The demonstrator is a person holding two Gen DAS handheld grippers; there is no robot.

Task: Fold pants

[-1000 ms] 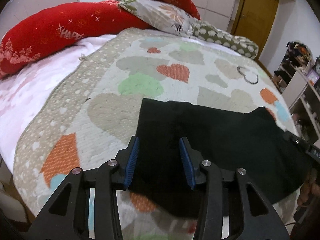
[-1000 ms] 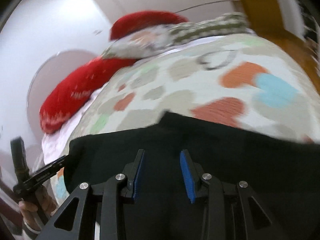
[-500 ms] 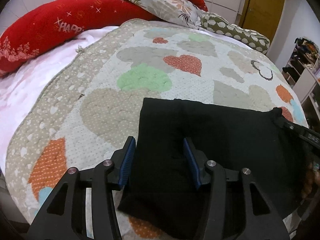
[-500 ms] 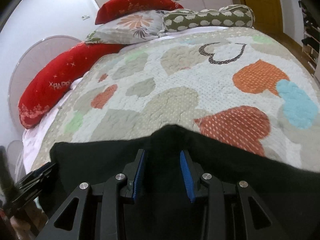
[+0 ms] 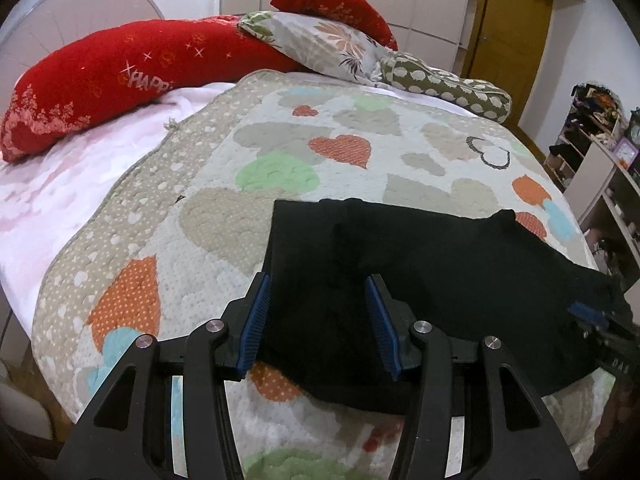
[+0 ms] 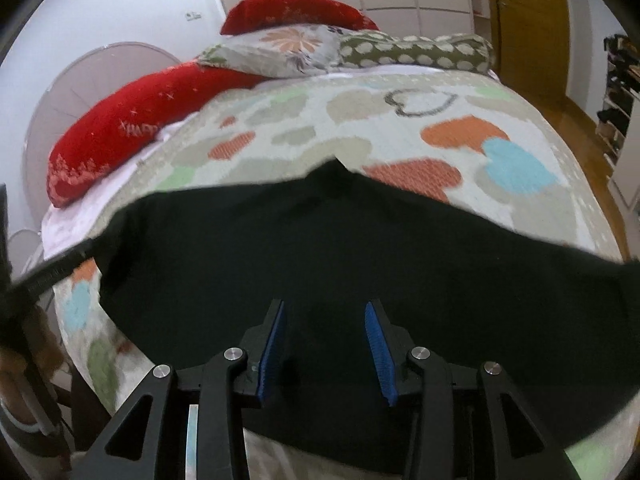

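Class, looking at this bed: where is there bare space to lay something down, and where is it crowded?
Free: the quilt between the black pants and the pillows, and the pink sheet left of the quilt. Crowded: the near edge, under the pants and both open grippers.

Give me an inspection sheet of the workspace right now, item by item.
Surface: bed with heart-patterned quilt.
Job's things: black pants lying flat near the quilt's front edge.
Clutter: red pillow, floral pillow, green dotted bolster at the headboard end.
Grippers: left gripper and right gripper both open over the pants, holding nothing.
Cables: nothing seen.
Surroundings: wooden door, cluttered shelves, wardrobe fronts.
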